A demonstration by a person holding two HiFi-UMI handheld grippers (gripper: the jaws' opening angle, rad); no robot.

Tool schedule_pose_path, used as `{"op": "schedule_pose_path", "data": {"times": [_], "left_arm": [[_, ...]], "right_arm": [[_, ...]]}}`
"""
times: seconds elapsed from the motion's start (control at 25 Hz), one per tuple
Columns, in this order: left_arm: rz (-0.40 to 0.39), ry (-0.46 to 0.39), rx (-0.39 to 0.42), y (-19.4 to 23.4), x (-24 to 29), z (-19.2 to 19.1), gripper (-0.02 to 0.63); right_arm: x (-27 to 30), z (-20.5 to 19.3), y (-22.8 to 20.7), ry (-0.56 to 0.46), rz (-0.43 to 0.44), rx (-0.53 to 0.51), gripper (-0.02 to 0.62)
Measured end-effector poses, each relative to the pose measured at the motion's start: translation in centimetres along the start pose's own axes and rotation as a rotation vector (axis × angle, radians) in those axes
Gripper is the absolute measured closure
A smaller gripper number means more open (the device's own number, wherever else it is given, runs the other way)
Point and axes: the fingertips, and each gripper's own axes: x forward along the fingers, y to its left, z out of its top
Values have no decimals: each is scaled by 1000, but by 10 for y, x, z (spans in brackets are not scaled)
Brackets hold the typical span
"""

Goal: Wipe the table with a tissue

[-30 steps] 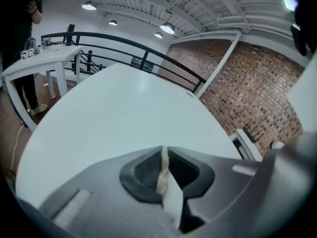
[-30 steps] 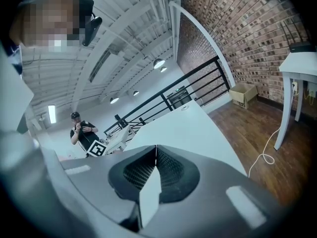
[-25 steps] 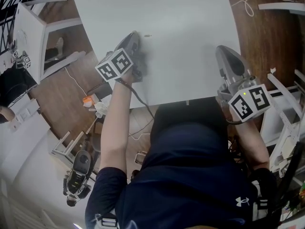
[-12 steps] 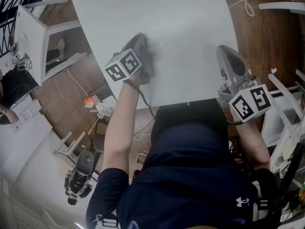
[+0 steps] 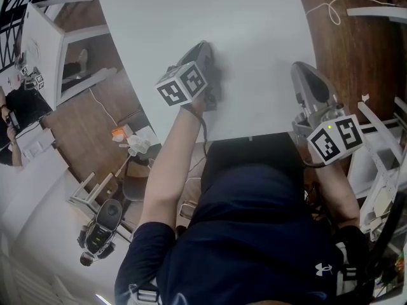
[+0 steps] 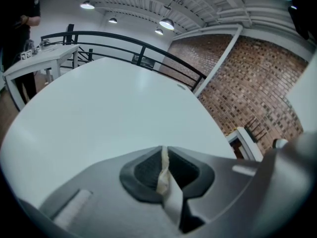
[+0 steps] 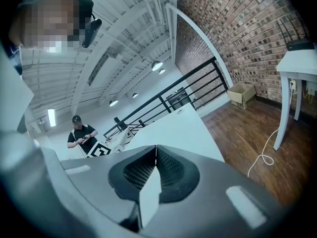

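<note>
Left gripper (image 6: pixel 163 153) pinches a tissue (image 6: pixel 162 178) low over the table (image 5: pixel 254 30), mid-frame. Right gripper (image 7: pixel 155 155) is pressed together, empty. Wiping looks underway; most of the table is left.

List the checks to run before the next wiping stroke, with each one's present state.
1. Left gripper shut on the thin crumpled white tissue: ok.
2. Left gripper over the white table: ok.
3. Tissue pressed against the tabletop: cannot tell.
4. Tabletop ahead of the left gripper free of objects: ok.
5. Right gripper shut, empty, at the table's near edge, apart from the left one: ok.
</note>
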Motion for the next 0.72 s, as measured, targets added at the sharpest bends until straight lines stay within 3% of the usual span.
{"op": "schedule_pose_path", "data": {"times": [0.36, 0.72], "left_arm": [[-58, 25, 31, -40, 17, -9, 572], [-53, 27, 71, -75, 31, -20, 573]], "right_arm": [[-3, 0, -5, -3, -13, 7, 584], [-16, 2, -25, -8, -33, 14, 584]]}}
